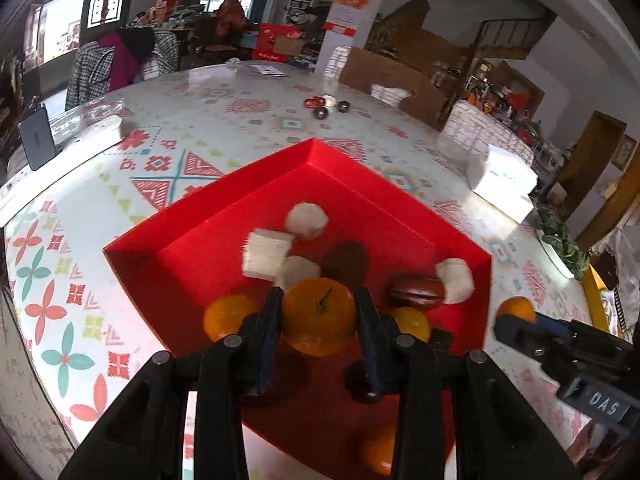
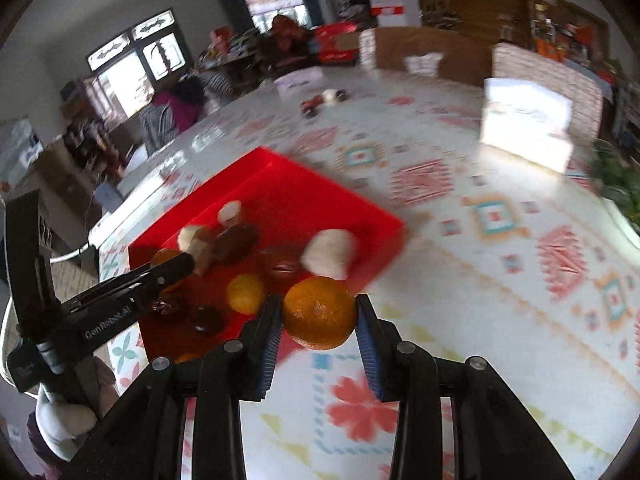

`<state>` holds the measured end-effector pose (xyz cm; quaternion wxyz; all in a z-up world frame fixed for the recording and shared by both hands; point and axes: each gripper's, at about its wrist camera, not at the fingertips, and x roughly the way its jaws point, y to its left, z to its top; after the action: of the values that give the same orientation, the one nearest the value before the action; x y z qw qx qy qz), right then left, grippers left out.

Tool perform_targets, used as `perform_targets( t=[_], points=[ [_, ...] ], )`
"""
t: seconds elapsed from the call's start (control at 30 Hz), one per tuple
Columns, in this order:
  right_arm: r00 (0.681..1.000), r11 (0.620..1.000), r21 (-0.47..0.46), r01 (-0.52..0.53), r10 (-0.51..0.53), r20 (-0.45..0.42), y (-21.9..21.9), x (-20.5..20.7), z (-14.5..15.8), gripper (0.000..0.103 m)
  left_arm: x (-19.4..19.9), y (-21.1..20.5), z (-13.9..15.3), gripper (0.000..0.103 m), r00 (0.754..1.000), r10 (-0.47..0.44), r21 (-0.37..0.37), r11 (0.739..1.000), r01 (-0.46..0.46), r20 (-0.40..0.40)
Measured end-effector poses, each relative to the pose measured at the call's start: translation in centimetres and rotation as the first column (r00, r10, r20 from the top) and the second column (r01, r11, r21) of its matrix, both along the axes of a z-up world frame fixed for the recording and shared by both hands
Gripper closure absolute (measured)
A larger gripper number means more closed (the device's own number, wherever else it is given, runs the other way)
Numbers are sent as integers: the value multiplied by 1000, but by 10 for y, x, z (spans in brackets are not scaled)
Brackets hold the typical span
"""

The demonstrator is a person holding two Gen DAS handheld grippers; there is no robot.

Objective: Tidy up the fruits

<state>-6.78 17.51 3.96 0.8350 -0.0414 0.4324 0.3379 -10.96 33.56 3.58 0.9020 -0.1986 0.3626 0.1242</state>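
My left gripper (image 1: 319, 312) is shut on an orange tangerine (image 1: 319, 316) and holds it over the red tray (image 1: 192, 216). The tray holds white wrapped sweets (image 1: 266, 254), a brown date (image 1: 416, 292), a dark round fruit (image 1: 346, 262) and other tangerines (image 1: 224, 316). My right gripper (image 2: 319, 314) is shut on a second tangerine (image 2: 320, 312) just outside the tray's near right edge (image 2: 384, 224), above the patterned tablecloth. The right gripper with its tangerine also shows at the right of the left wrist view (image 1: 516, 312). The left gripper shows at the left of the right wrist view (image 2: 176, 268).
A small cluster of dates and a white sweet (image 1: 326, 105) lies far back on the table. A white box (image 1: 502, 182) stands at the right. A dark phone (image 1: 36, 138) stands at the left edge. Chairs and a seated person (image 1: 120, 60) are beyond the table.
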Motion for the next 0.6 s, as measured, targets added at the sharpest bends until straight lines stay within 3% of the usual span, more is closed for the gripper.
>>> perform_targets(
  t=[0.23,0.43,0.47,0.53,0.6],
  points=[
    [999,999,-21,-31,30,-38,44,9,-18,64,-6,11,-4,67,1000,13,-42,999,-12,20],
    [996,999,36,-23,26,-80,62,26,-23,62,-16,10,6,54,997,28,-53,998,-25,69],
    [996,998,52,-26,31,-87,62,28,-21,58,-18,10,8,52,997,29,-52,998,-26,76],
    [995,996,83,-26,34,-91,63,30,-16,39,-21,9,13,49,996,32,-45,999,-28,88],
    [997,995,102,-19,27,-70,60,28,-10,38,-23,6,18,49,995,30,-33,999,-27,97]
  ],
)
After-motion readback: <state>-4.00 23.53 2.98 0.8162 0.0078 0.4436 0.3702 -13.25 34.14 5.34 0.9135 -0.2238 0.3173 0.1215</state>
